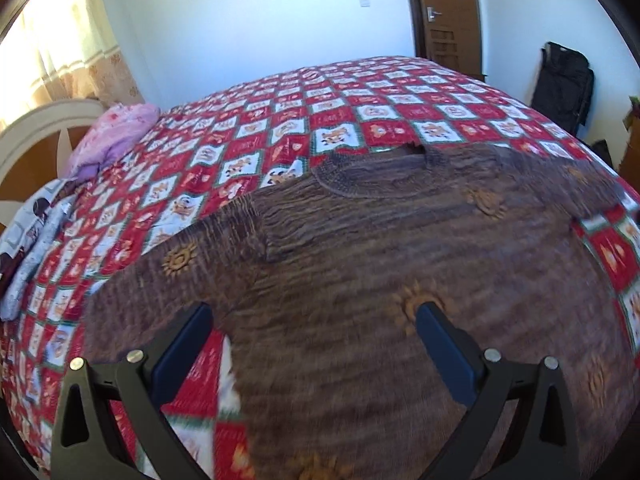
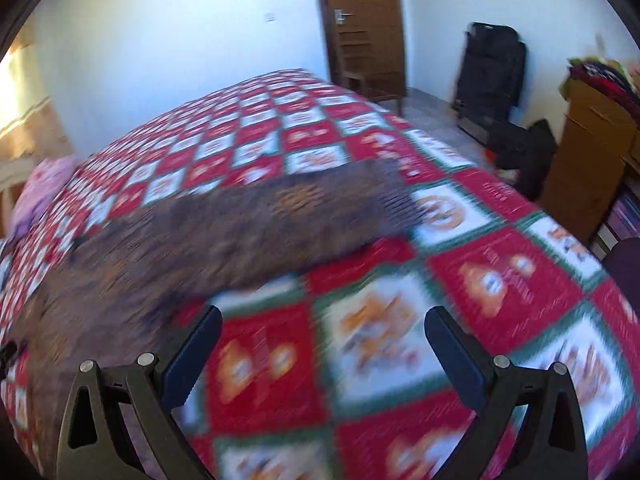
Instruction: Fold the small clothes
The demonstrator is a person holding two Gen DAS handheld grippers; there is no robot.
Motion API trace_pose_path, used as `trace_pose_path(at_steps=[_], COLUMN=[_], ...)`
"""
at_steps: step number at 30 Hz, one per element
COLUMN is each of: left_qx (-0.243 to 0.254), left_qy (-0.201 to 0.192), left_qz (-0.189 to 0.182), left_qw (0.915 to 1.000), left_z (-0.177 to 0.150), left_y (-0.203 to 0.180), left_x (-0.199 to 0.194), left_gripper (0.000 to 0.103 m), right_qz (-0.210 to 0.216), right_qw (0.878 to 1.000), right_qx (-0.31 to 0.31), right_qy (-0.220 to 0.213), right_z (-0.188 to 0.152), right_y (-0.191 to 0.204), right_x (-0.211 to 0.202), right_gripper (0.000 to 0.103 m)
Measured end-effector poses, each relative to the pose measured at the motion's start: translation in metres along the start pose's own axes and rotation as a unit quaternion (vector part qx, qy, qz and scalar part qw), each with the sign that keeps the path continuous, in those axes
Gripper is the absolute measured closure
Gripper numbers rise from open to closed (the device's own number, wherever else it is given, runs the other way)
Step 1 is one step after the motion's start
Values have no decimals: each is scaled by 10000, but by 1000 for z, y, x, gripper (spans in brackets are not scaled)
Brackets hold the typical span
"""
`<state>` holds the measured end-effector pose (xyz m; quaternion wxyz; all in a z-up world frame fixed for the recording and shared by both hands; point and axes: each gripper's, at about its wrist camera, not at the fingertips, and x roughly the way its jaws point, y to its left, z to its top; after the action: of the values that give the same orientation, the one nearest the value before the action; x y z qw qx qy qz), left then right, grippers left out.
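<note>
Garment position: brown sweater (image 1: 360, 248) is lying spread flat on the red checked bedspread (image 1: 280, 120), its neckline toward 12 o'clock in the left wrist view, one sleeve reaching out toward 2 o'clock. Left gripper (image 1: 314, 320) is hovering over the lower body of the sweater with its jaws spread wide, holding nothing; the bottom edge of the knit is showing bedspread near the 7 o'clock finger. Right gripper (image 2: 323, 328) is likewise standing wide apart and empty, positioned over bare bedspread, with the sweater lying from 9 o'clock to 12 o'clock of it. Both views are blurring, the right one heavily, so fine detail of the sleeve end cannot be told. Probable faults from here: a jaw closing on sweater and bedspread together is likely, since the knit is lying directly on the soft cover, and this would be dragging the cover into the fold; a grasp taken too far inside the edge would be bunching the thick knit rather than lifting a clean edge; uneven lifting by the two grippers would be skewing the fold line. Surroundings: pink pillow (image 1: 120, 132) and a pale printed cloth (image 1: 36, 232) are sitting at 9 o'clock to 10 o'clock, well apart from the sweater; wooden door (image 1: 444, 12) and black bag (image 1: 564, 80) are standing beyond the bed at 1 o'clock; cardboard box (image 2: 592, 152) is standing at 3 o'clock in the right wrist view. Nothing is lying between either gripper and the sweater
</note>
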<state>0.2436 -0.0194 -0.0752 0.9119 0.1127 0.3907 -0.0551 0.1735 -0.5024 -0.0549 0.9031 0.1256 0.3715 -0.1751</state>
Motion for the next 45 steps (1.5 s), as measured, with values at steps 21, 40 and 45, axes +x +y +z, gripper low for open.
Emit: trace_pose_path(at_steps=[21,40,45], left_qx=[-624,-515,-486], left_qy=[417,233,226], left_qz=[186,-374,-689], left_qw=[9970,9977,9962], left_z=[20,29,34], left_y=[17,13,4], left_x=[90,69,59], left_gripper=[0,8,10], right_qz=[334,1732,2452], right_qw=[9944,9662,9397], right_qx=[878,-1903,-2220], right_qy=[494,151,873], right_z=[67,35,-10], right_y=[-60,195,244], right_x=[88,53,79], right_gripper=[84,89,88])
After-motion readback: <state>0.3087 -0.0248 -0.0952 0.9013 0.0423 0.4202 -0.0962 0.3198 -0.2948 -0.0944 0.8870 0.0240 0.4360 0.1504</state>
